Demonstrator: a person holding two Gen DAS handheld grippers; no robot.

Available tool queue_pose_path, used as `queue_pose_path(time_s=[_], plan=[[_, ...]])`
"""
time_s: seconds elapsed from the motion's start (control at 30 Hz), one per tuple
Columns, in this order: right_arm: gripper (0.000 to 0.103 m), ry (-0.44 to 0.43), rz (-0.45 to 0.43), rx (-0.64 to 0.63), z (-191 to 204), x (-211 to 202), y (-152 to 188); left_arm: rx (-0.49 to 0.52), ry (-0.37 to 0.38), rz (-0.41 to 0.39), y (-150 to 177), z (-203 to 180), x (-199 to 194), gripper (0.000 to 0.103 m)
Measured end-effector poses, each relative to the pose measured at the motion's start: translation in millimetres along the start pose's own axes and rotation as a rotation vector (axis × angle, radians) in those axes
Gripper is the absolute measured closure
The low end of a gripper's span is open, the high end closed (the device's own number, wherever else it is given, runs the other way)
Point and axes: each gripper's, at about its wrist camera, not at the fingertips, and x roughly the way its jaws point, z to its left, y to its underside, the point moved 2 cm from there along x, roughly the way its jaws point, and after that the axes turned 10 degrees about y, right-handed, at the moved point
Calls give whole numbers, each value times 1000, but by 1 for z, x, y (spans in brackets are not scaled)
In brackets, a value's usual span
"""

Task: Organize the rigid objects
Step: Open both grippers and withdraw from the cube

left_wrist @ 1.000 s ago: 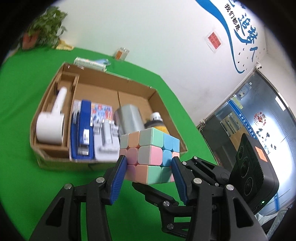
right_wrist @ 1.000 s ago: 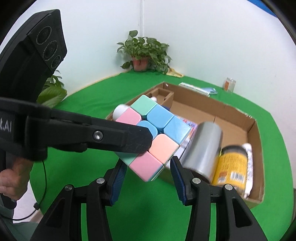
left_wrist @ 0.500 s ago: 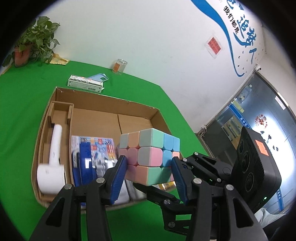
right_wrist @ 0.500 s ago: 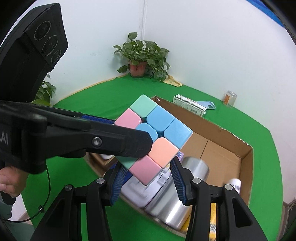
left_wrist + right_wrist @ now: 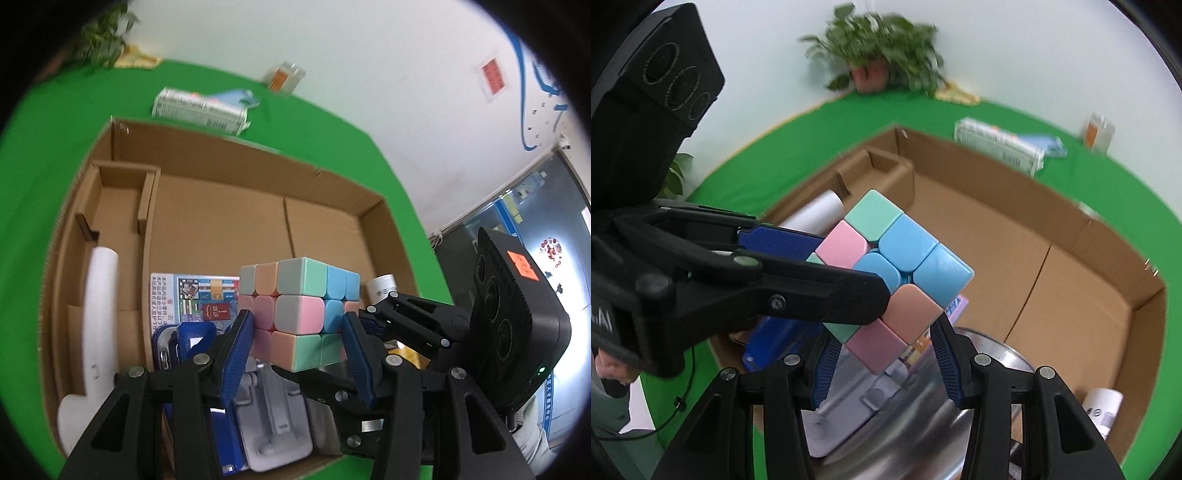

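Left wrist view: the pastel cube (image 5: 299, 314) sits clamped between the left gripper (image 5: 300, 341) pads, above the cardboard box (image 5: 221, 221); the right gripper (image 5: 882, 350) pads also pinch it.

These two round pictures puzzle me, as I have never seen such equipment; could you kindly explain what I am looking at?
A person holds two handheld grasping tools, each with a fisheye camera looking along its fingers. One picture comes from the left tool, the other from the right tool. Both tools grip one pastel puzzle cube over an open cardboard box on a green table. The box holds a white handled object, a blue stapler-like item, a grey plastic piece, a printed card and a metal can. Behind it lie a small carton and a jar.
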Motion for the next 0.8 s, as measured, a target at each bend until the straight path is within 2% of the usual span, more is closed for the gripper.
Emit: queue_pose_path(time_s=[0.13,0.2,0.27,0.37,0.5,0.53,0.57,0.6,0.63,0.67,0.7,0.73,0.77,0.8], plan=[[58,29,38,9,0,18,4,-48,10,0,-2,14,10,58],[60,38,55,20,-3,23,4,-51,-5,7,-3,17,11,65],[63,52,67,27,-4,28,4,-42,-9,35,-1,18,13,66],[64,67,85,23,1,27,8,-32,-20,35,2,17,9,67],[63,85,20,79,2,1,11,-4,-31,-15,9,9,-8,67],[56,110,-19,93,2,-14,14,16,-46,-39,9,6,-13,67],[35,122,-63,105,3,-30,19,57,-77,-92,14,-1,-26,67],[21,126,-106,121,3,-44,25,92,-95,-130,18,-8,-37,67],[0,125,-160,153,3,-60,33,137,-112,-173,25,-17,-49,67],[0,122,-229,218,1,-78,48,183,-142,-220,35,-25,-60,60],[0,117,-250,269,-1,-86,59,220,-193,-274,46,-33,-70,43],[0,112,-260,336,-2,-90,76,235,-237,-317,55,-38,-76,32],[0,139,-263,392,-1,-92,94,249,-303,-393,72,-44,-86,16],[0,185,-263,419,1,-92,107,263,-344,-454,84,-49,-91,14]])
